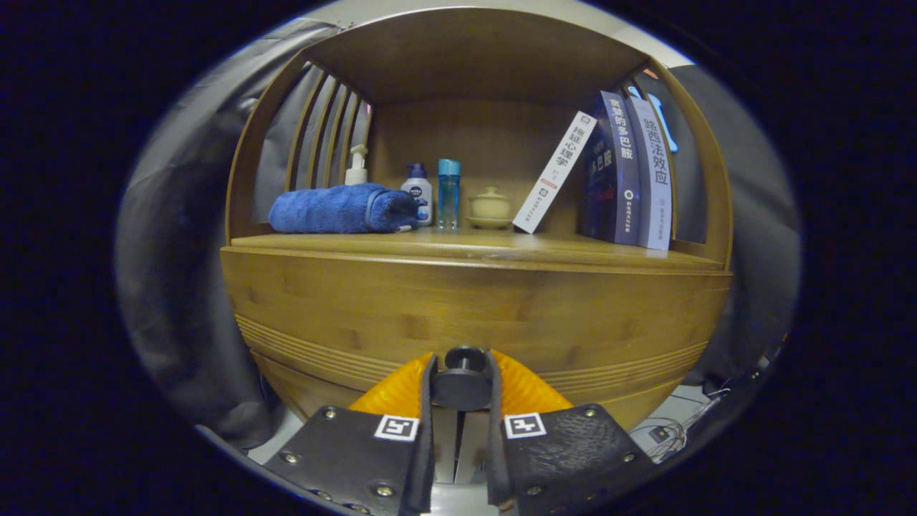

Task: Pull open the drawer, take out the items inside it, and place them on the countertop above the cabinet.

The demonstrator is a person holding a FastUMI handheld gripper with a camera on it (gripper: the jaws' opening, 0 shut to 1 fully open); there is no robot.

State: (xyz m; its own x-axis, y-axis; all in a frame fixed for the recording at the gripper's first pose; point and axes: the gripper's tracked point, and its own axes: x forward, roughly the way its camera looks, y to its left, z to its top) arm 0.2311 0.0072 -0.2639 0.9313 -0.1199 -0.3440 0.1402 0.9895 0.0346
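A wooden cabinet's drawer front (473, 308) faces me, with a black round knob (463, 383) low in its middle. My gripper (462, 369) holds that knob between its two orange-backed fingers (401, 390), both pressing on its sides. The drawer looks closed and its contents are hidden. The countertop (501, 247) runs just above the drawer front, under a wooden shelf hood.
On the countertop lie a rolled blue towel (337, 209), a white pump bottle (356, 168), a white-and-blue bottle (418, 192), a clear blue bottle (448, 193), a small lidded pot (490, 208) and three books (616, 172) leaning at the right. Cables (666, 430) lie on the floor.
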